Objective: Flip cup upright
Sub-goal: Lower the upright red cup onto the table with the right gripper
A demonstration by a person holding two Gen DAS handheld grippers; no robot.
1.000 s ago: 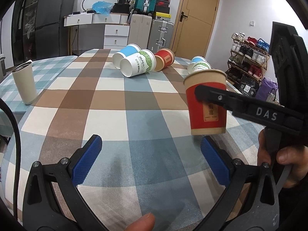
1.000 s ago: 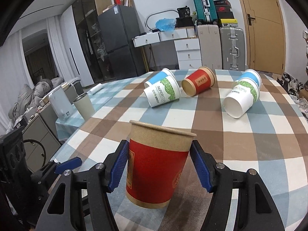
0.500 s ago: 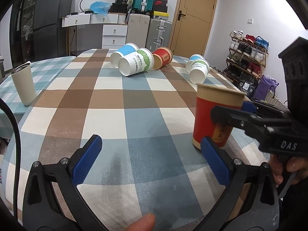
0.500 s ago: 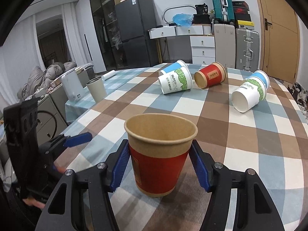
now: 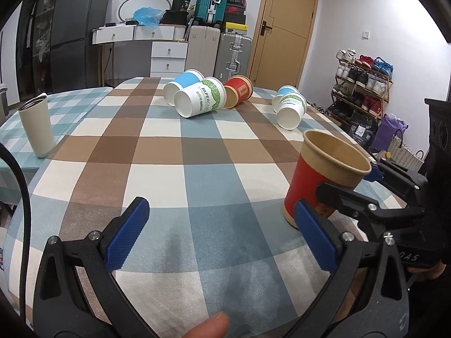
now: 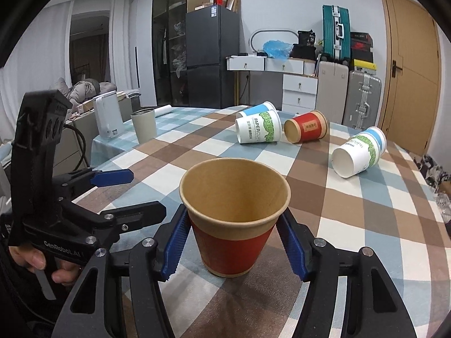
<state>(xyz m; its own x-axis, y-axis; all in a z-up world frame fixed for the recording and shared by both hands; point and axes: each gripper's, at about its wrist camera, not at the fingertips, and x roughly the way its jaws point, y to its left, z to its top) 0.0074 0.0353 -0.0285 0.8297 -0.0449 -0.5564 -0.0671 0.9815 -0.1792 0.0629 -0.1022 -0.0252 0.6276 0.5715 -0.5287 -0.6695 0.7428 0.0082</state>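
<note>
Right wrist view: red cup (image 6: 235,225) stands upright on the desk (image 6: 352,211), mouth up, between the right claw (image 6: 235,246) pads. Left pad (image 6: 174,246) touches the cup wall just under the brown rim band; right pad (image 6: 293,249) sits just beside the wall, contact not clear. Cannot tell whether the claw pinches the cup or has let go. Cup base rests on the checked cloth.

Left wrist view: left claw (image 5: 220,239) spread wide, nothing between its pads, low over the desk (image 5: 169,169). Red cup (image 5: 324,180) is ahead and right of it, just past the right pad.

Far ahead of both claws: five cups lying on their sides; tumbler (image 5: 36,126) upright, far left
</note>
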